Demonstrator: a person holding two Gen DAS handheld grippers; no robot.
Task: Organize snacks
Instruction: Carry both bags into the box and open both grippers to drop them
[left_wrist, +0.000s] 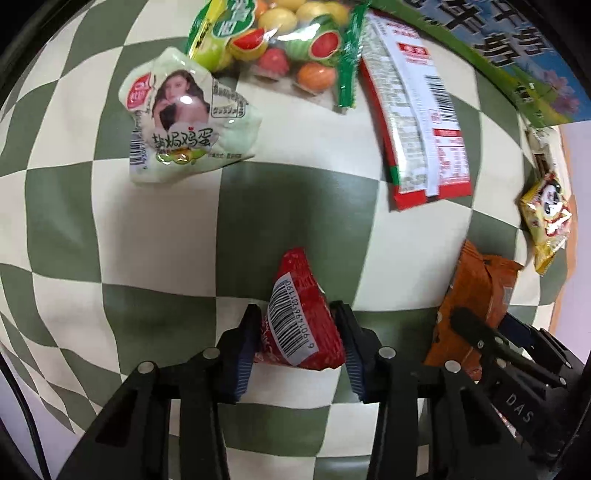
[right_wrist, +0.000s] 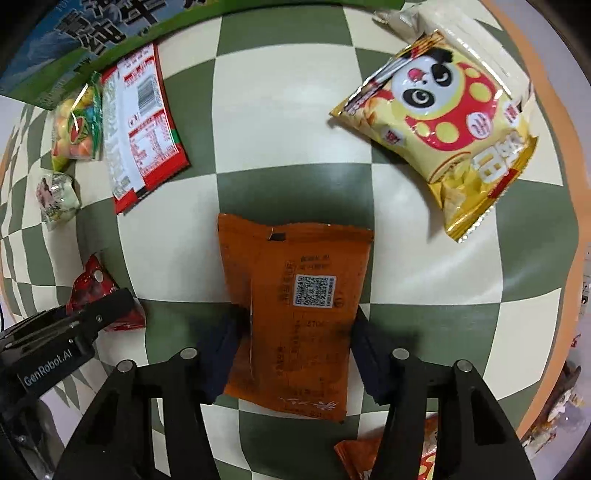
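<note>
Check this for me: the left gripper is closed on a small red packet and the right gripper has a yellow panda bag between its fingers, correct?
Not quite. The left gripper does clamp the red packet, but the right gripper has the orange packet between its fingers. The panda bag lies apart on the checkered cloth, as the right wrist view shows.

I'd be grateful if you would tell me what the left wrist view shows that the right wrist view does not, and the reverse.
Only the left wrist view shows the barcode on the small red packet and the left gripper shut on it.

Only the right wrist view shows the orange packet's QR code, the right gripper closed on its sides, and another orange packet at the bottom edge.

Both show the checkered cloth, the panda chips bag, the long red-and-white packet, the fruit candy bag and the egg packet.
</note>
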